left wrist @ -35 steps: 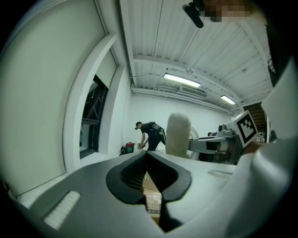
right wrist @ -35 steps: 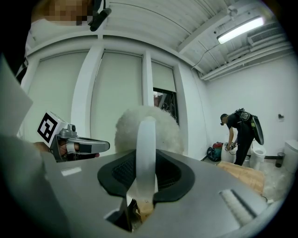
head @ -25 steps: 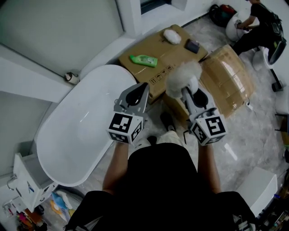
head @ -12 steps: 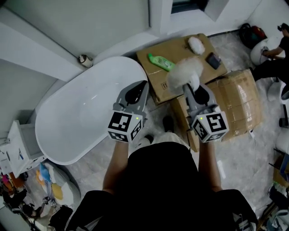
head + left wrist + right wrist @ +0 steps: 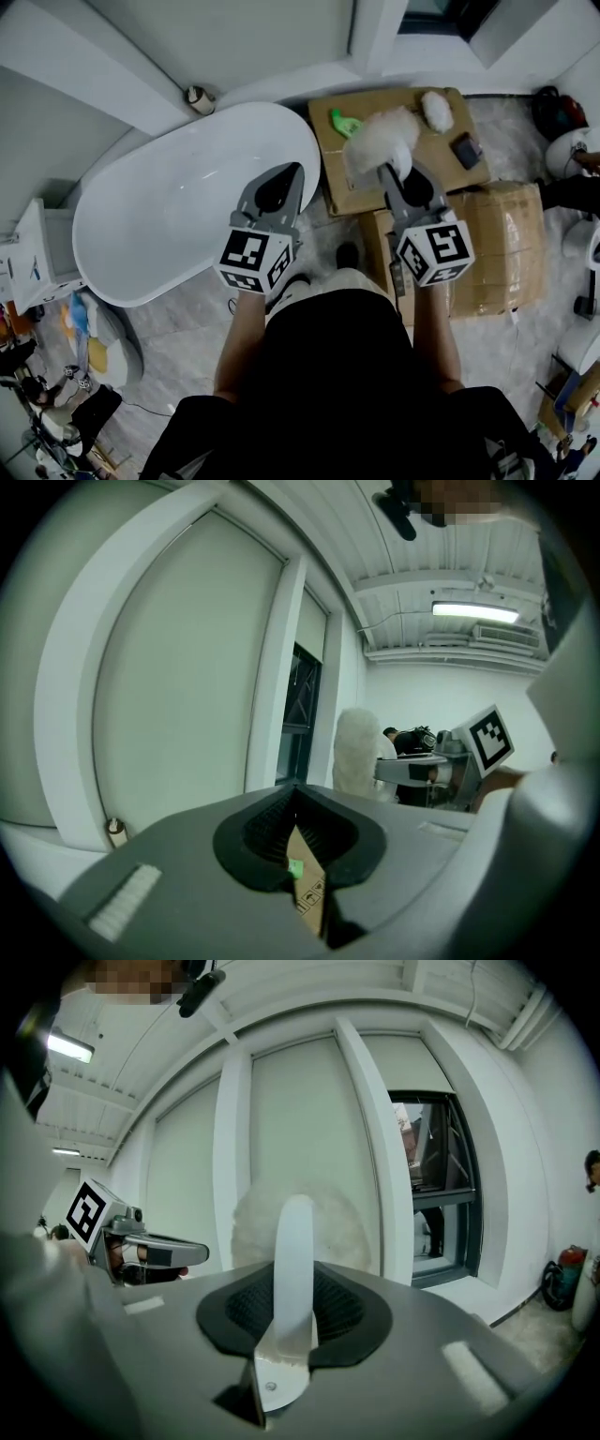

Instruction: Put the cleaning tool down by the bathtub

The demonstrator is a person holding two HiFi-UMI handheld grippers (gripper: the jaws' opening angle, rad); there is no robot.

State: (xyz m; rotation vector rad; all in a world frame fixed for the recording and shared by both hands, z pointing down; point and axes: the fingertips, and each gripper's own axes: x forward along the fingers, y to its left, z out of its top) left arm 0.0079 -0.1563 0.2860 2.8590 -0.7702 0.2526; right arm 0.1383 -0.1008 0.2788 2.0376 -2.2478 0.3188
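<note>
The cleaning tool (image 5: 380,141) is a fluffy white brush head on a white handle. My right gripper (image 5: 387,174) is shut on that handle (image 5: 292,1241), and the fluffy head (image 5: 251,1227) stands just beyond the jaws. It hangs over the cardboard box (image 5: 366,192) to the right of the white bathtub (image 5: 169,220). My left gripper (image 5: 292,172) holds nothing, and its tips hang over the tub's right end. In the left gripper view its jaws (image 5: 298,794) stand together with only a thin slit, and the brush head (image 5: 356,752) shows to the right.
On the flat box lie a green bottle (image 5: 345,123), a white fluffy pad (image 5: 436,110) and a dark item (image 5: 466,150). A wrapped box (image 5: 502,253) sits at the right. A white cabinet (image 5: 23,258) and clutter (image 5: 89,352) stand left of the tub.
The whole view has swung left: the tub now lies under my left gripper and the boxes sit further right. Both grippers moved with it, the brush still held in the right one.
</note>
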